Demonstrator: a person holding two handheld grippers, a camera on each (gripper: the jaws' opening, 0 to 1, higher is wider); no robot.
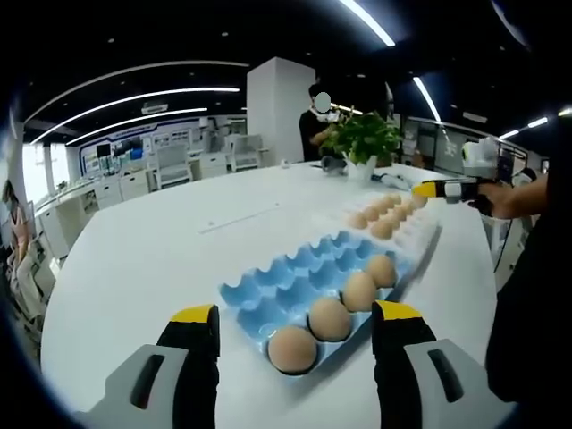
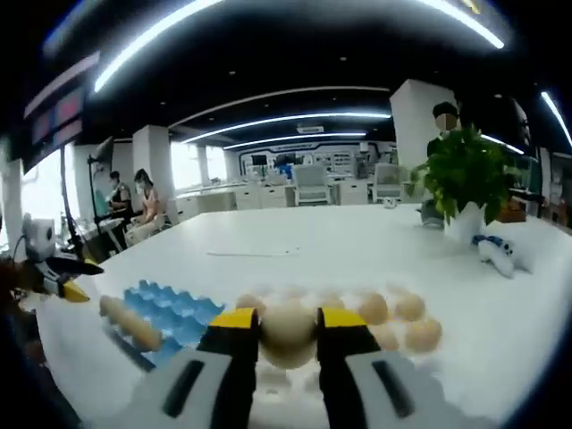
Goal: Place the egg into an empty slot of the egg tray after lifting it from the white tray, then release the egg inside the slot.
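In the left gripper view we count four brown eggs along the near edge of the blue egg tray (image 1: 295, 286), its other slots bare. Our left gripper (image 1: 295, 329) hangs over it with jaws spread, pinching nothing. Farther off, the white tray (image 1: 420, 234) holds about eight eggs, and the right gripper (image 1: 440, 189) reaches in above it.

In the right gripper view our right gripper (image 2: 288, 323) pinches one pale, smooth egg (image 2: 288, 334) just above the white tray, with about six more eggs around it.
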